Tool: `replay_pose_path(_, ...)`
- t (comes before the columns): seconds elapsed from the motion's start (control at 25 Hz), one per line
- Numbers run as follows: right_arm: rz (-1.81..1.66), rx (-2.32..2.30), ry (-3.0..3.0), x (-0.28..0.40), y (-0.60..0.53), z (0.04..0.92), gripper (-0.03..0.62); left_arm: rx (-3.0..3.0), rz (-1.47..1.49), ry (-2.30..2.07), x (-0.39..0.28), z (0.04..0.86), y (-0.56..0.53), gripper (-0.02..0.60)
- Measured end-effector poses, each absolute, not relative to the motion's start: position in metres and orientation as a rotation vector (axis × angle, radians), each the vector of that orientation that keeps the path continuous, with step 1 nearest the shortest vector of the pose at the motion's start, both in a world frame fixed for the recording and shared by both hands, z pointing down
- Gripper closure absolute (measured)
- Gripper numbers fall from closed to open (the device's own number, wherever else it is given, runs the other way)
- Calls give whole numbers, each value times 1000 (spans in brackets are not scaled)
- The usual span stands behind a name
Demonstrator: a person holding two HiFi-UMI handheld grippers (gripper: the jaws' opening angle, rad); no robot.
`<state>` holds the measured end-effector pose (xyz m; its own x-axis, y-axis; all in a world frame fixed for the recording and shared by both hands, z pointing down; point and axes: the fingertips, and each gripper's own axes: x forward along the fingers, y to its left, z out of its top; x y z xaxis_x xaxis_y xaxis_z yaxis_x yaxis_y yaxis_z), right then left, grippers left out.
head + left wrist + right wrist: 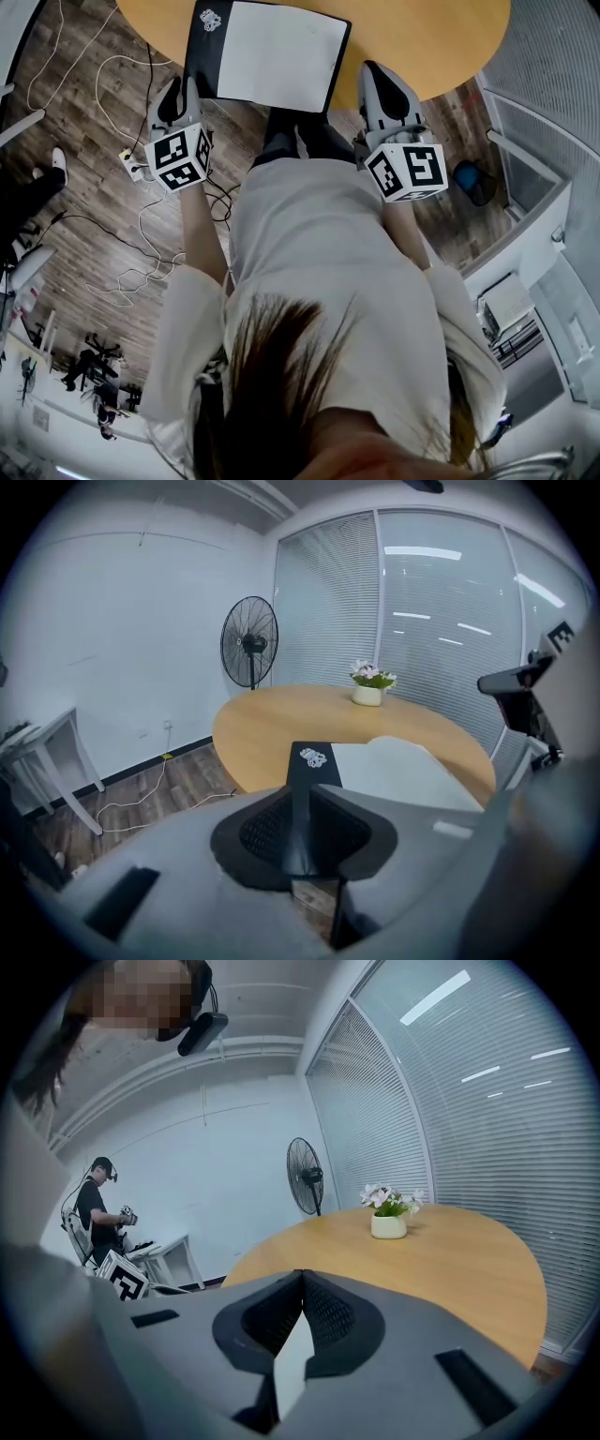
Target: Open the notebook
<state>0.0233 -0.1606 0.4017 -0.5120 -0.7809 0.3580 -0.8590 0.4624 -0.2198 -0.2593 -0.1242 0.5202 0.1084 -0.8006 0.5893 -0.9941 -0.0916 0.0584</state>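
Observation:
The notebook point(267, 52) lies open on the round wooden table point(431, 37), with its black cover point(208, 37) at the left and a white page point(281, 52) at the right. My left gripper point(192, 89) is at the cover's near left corner. In the left gripper view the cover point(312, 758) runs edge-on between the jaws, which are shut on it. My right gripper point(370, 70) is at the notebook's right side. In the right gripper view a white page point(292, 1358) is clamped between its jaws.
A small white pot of flowers point(367, 691) stands at the table's far side. A standing fan point(249, 644) and a glass wall with blinds are behind it. Cables point(103, 84) trail over the wood floor at the left. Another person point(98, 1213) stands by a white desk.

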Motion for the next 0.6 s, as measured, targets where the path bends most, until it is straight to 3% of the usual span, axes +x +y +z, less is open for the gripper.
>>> replay_pose_path(0.2,536,1432,-2528,26,-165,391,592,2003,563,-1774,-253,497,-136,563)
replay_pose_path(0.6,444,1526,-2555,53,-178,356,592,2164,394,-1780,-220,429,-170,565)
